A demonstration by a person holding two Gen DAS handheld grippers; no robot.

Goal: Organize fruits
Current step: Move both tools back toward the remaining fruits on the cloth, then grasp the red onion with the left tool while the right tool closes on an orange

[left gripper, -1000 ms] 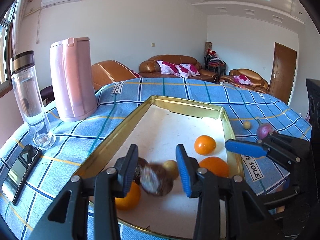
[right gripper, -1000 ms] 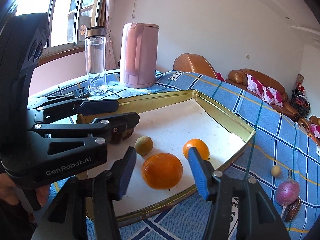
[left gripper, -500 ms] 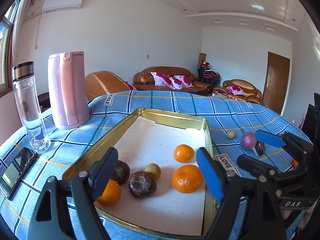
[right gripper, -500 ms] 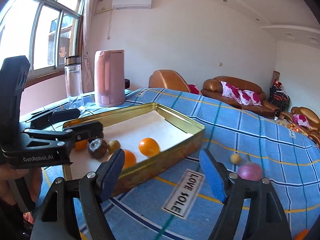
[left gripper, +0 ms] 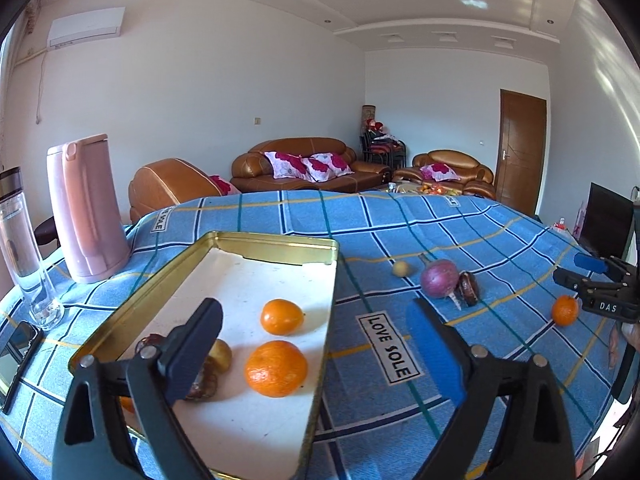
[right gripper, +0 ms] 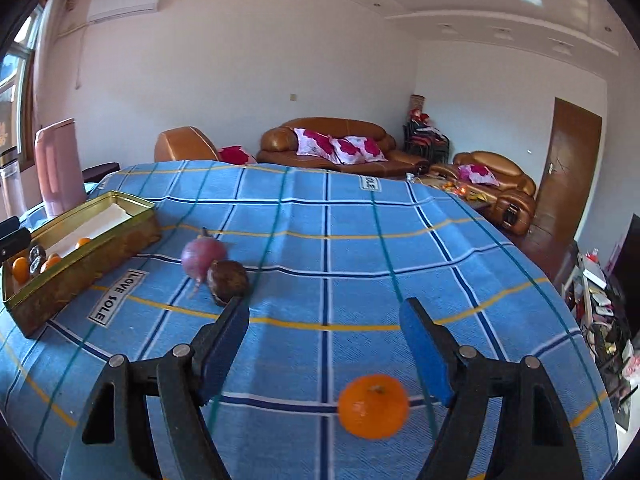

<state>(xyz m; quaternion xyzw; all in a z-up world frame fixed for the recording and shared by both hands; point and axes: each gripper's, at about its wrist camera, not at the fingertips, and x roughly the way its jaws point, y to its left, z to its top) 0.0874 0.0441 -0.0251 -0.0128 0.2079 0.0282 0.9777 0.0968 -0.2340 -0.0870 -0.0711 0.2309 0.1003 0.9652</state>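
Observation:
A gold tin tray (left gripper: 276, 240) on the blue checked cloth holds two oranges (left gripper: 276, 368), a small yellow-green fruit (left gripper: 222, 354) and dark brown fruits (left gripper: 202, 384). My left gripper (left gripper: 312, 312) hovers over the tray's near right edge, its jaws opening with nothing between them. A small yellow fruit (left gripper: 401, 269), a purple bulb (left gripper: 439, 279), a brown fruit (left gripper: 469, 288) and an orange (left gripper: 565, 311) lie loose on the cloth. My right gripper (right gripper: 324, 304) is open above that orange (right gripper: 373, 406), which lies near its right finger, untouched.
A pink kettle (left gripper: 86, 208), a glass bottle (left gripper: 24, 248) and a phone (left gripper: 16, 356) stand left of the tray. The table's right edge (right gripper: 560, 292) drops off to the floor. Brown sofas stand behind the table.
My left gripper opened, left the dark fruit lying in the tray, and drew back to the right. My right gripper swung from the tray across the cloth to the loose orange and spread wider.

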